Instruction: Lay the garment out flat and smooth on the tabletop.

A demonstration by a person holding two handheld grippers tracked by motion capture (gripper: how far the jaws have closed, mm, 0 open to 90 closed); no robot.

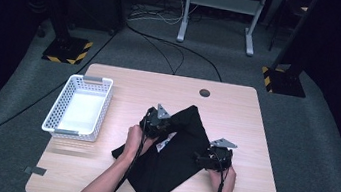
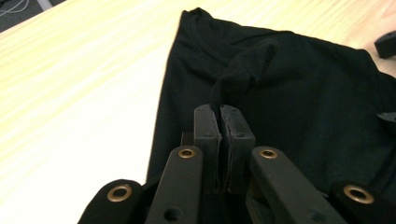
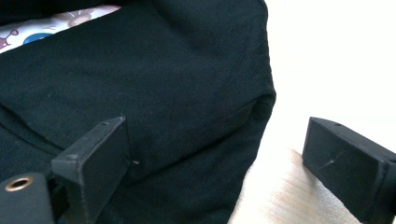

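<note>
At table centre, the left gripper (image 1: 159,121) has its jaws clamped on a raised fold of the black garment (image 1: 175,152). Toward four o'clock, the right gripper (image 1: 214,157) holds its jaws apart, straddling the garment's edge. At nine o'clock stands a white basket (image 1: 69,93), well apart.

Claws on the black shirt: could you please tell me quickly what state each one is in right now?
Left claw: closed, pinching a fold of the black shirt.
Right claw: open, straddling the shirt's edge, gripping nothing.
</note>
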